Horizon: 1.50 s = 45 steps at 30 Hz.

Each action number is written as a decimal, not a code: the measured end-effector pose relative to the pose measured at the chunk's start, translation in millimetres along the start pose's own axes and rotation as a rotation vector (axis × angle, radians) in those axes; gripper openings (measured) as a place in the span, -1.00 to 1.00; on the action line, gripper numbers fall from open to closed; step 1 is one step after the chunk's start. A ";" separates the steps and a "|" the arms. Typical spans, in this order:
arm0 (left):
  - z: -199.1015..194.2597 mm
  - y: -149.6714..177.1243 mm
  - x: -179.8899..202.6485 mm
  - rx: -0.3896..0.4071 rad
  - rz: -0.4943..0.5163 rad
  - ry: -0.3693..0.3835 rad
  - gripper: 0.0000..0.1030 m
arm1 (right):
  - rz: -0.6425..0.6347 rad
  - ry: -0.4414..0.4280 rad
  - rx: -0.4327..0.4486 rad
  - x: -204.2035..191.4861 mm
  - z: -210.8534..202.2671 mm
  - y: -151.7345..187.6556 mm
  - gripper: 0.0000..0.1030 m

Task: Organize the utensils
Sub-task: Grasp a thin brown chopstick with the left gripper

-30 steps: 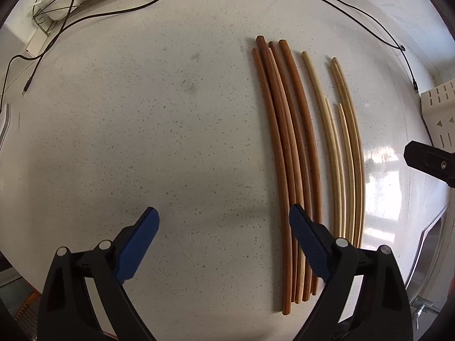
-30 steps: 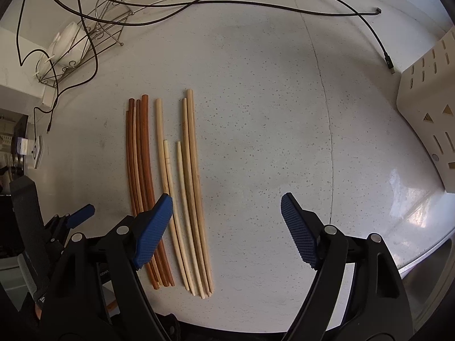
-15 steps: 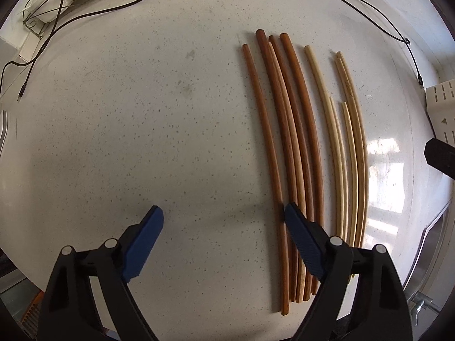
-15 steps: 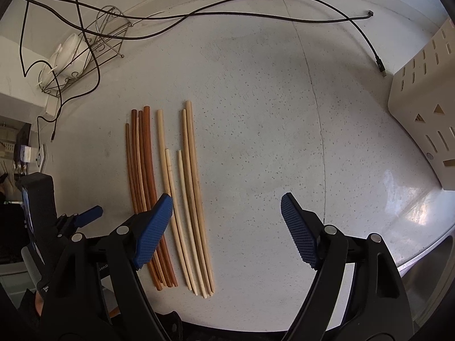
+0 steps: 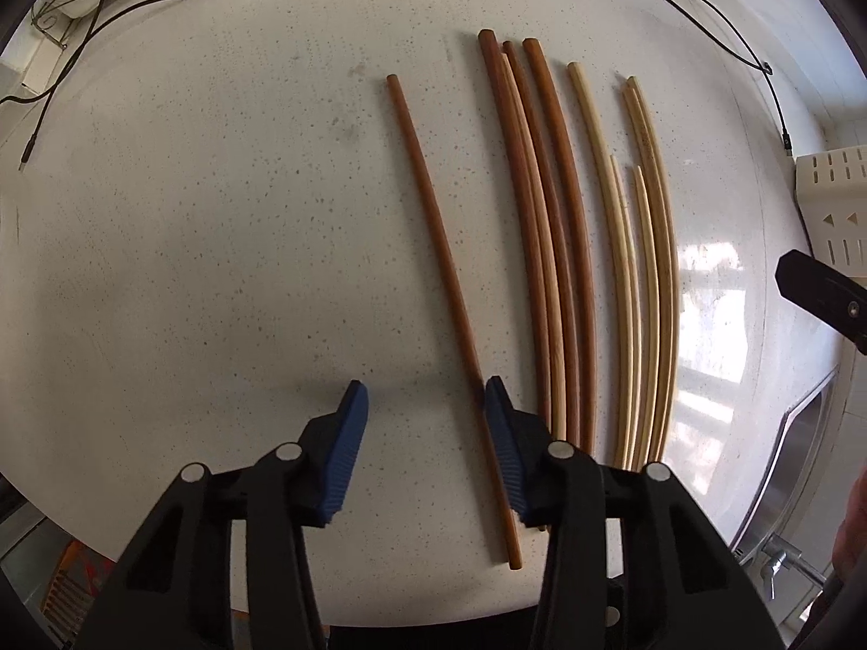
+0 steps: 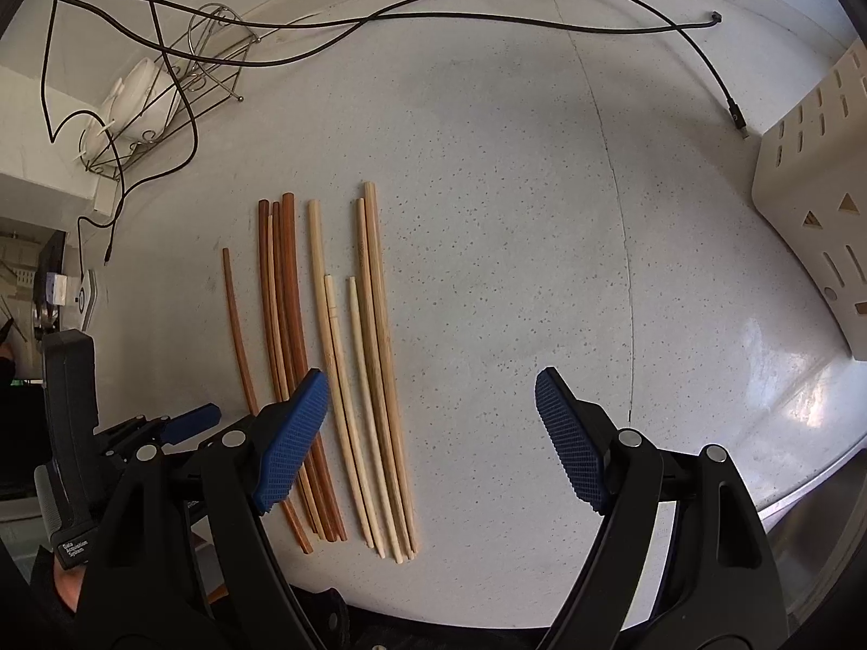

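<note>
Several dark brown chopsticks (image 5: 547,227) and several pale bamboo chopsticks (image 5: 645,249) lie side by side on the white speckled counter (image 5: 217,249). One brown chopstick (image 5: 439,249) lies apart to their left, slanted. My left gripper (image 5: 425,411) is partly closed, its right finger (image 5: 501,433) touching this chopstick, with nothing between the jaws. My right gripper (image 6: 431,406) is wide open and empty, low over the near ends of the chopsticks (image 6: 374,352); its left finger (image 6: 295,433) covers the brown ones (image 6: 284,298).
A cream slotted utensil holder (image 6: 813,184) stands at the right, also in the left wrist view (image 5: 832,206). A wire rack with white dishes (image 6: 157,103) sits at the back left. Black cables (image 6: 433,16) cross the back. A steel sink edge (image 5: 802,460) lies at the right.
The left gripper's jaws have narrowed a lot. One brown chopstick has been pushed left, away from the brown bundle, and now lies slanted. The right gripper has stayed open, nearly still.
</note>
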State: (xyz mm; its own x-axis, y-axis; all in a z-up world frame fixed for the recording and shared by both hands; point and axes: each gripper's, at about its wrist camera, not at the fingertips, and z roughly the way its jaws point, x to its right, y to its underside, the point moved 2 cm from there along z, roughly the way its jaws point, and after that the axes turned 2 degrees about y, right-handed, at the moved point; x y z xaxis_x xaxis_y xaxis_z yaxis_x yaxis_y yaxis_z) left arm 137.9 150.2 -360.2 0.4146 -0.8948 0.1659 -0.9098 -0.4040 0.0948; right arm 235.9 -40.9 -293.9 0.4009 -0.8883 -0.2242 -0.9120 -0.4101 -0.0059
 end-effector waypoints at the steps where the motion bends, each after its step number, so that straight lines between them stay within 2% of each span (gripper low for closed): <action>1: -0.7 0.7 -0.9 -0.007 -0.002 0.012 -0.34 | 0.001 -0.001 -0.007 0.1 1.9 -0.3 0.45; 5: -2.2 3.2 -2.6 -0.030 -0.011 0.061 -0.67 | 0.009 -0.010 -0.030 -1.1 8.6 0.0 0.43; 6: -1.6 4.7 -2.4 -0.042 -0.007 0.061 -0.84 | 0.006 -0.008 -0.033 -1.7 9.9 0.7 0.43; 7: -1.9 6.5 -1.4 -0.049 -0.003 0.064 -0.87 | 0.003 -0.007 -0.035 -2.6 10.9 1.2 0.43; 15: -2.0 5.5 -7.7 -0.056 -0.009 0.095 -0.90 | 0.003 -0.013 -0.051 -6.4 16.1 4.8 0.43; 16: -4.2 5.2 -8.9 -0.052 -0.005 0.094 -0.99 | 0.004 -0.014 -0.052 -6.1 16.6 4.7 0.43; 20: -4.2 -2.2 -20.0 -0.051 -0.004 0.097 -1.00 | 0.006 -0.015 -0.063 -4.8 19.3 4.6 0.43; 28: -5.9 -5.0 -20.2 -0.060 0.001 0.072 -0.99 | -0.002 -0.017 -0.065 -6.6 20.5 1.2 0.43; 30: 4.4 -4.0 -12.2 -0.073 0.001 0.058 -0.94 | 0.006 -0.020 -0.062 -4.6 19.8 1.1 0.45; 32: 5.1 -2.0 -11.7 -0.078 -0.010 0.044 -0.79 | 0.014 -0.023 -0.059 -1.5 19.4 1.2 0.45; 33: 5.1 -2.7 -12.1 -0.078 -0.015 0.037 -0.60 | 0.018 -0.025 -0.058 -0.6 19.3 1.1 0.45; 34: 5.5 -2.9 -13.2 -0.081 -0.017 0.036 -0.30 | 0.020 -0.026 -0.058 -0.2 19.5 1.7 0.45; 36: 9.9 -1.3 -12.8 -0.106 -0.025 0.050 -0.06 | 0.019 -0.029 -0.060 0.3 20.1 1.8 0.45; 41: 11.7 1.1 -5.4 -0.100 0.004 0.023 -0.02 | 0.030 -0.036 -0.062 2.2 21.4 0.7 0.45; 45: 14.3 2.4 -0.2 -0.085 -0.008 0.035 -0.04 | 0.032 -0.042 -0.059 1.7 20.5 -0.1 0.45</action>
State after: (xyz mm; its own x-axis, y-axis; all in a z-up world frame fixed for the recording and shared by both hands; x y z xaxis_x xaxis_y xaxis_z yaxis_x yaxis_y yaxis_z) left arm 135.4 146.7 -374.0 0.4238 -0.8836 0.1991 -0.9022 -0.3923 0.1794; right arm 234.9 -38.1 -314.2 0.3666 -0.8920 -0.2644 -0.9171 -0.3943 0.0587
